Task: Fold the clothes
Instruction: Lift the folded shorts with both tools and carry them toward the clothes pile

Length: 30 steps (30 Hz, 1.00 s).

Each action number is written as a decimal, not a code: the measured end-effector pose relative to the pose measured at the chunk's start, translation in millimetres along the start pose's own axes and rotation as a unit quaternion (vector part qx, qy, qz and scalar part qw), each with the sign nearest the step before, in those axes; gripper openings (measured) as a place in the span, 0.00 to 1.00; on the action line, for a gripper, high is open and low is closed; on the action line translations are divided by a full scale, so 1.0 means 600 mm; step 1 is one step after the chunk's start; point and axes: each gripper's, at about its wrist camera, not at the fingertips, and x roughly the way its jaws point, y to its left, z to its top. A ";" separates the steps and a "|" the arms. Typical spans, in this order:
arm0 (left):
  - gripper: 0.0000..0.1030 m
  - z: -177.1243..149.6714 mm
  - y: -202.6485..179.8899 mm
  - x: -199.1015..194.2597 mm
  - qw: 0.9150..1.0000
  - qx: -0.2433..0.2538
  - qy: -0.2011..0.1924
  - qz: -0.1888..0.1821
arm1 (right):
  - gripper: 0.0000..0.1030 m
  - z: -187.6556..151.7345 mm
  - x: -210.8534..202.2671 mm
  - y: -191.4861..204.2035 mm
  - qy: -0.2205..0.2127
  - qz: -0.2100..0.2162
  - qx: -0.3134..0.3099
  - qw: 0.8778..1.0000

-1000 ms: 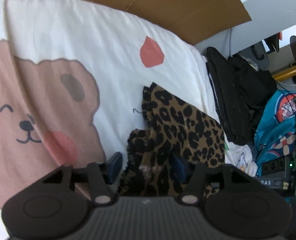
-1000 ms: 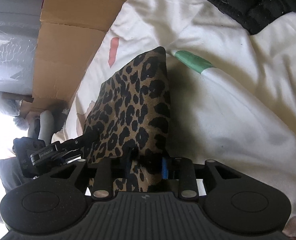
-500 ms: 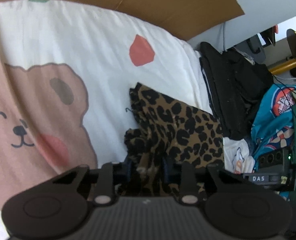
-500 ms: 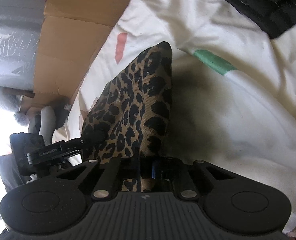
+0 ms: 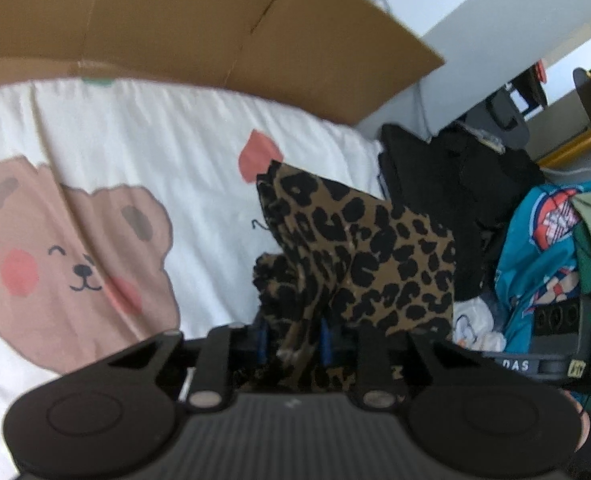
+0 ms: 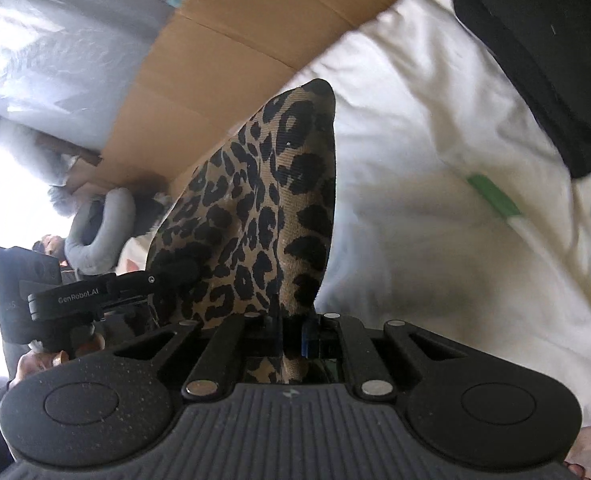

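Two hand-held grippers, left hand-held gripper (image 5: 291, 340) and right hand-held gripper (image 6: 291, 330), each clamp the leopard-print garment (image 5: 367, 256) between them.

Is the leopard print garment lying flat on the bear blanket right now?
No, the leopard print garment is lifted off the bear blanket, pinched in both the left gripper and the right gripper.

White bedsheet printed with a brown smiling bear face (image 5: 71, 264) covers the bed, a coral patch (image 5: 255, 156) printed further up. Flattened brown cardboard sheet (image 5: 199, 28) leans behind the bed's far edge. Pale grey wall (image 5: 487, 28) to the right. Heap of black clothing (image 5: 455, 184) at the bed's right side, teal printed fabric (image 5: 535, 248) just beside it. Bright daylight at far left in the right wrist view, washing out the detail there. Grey curved cushion (image 6: 103, 232) near it.
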 end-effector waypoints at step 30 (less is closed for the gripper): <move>0.24 0.046 -0.298 -0.341 0.986 -0.018 -0.160 0.046 | 0.06 0.095 -0.310 0.310 -0.075 0.024 -0.154 0.985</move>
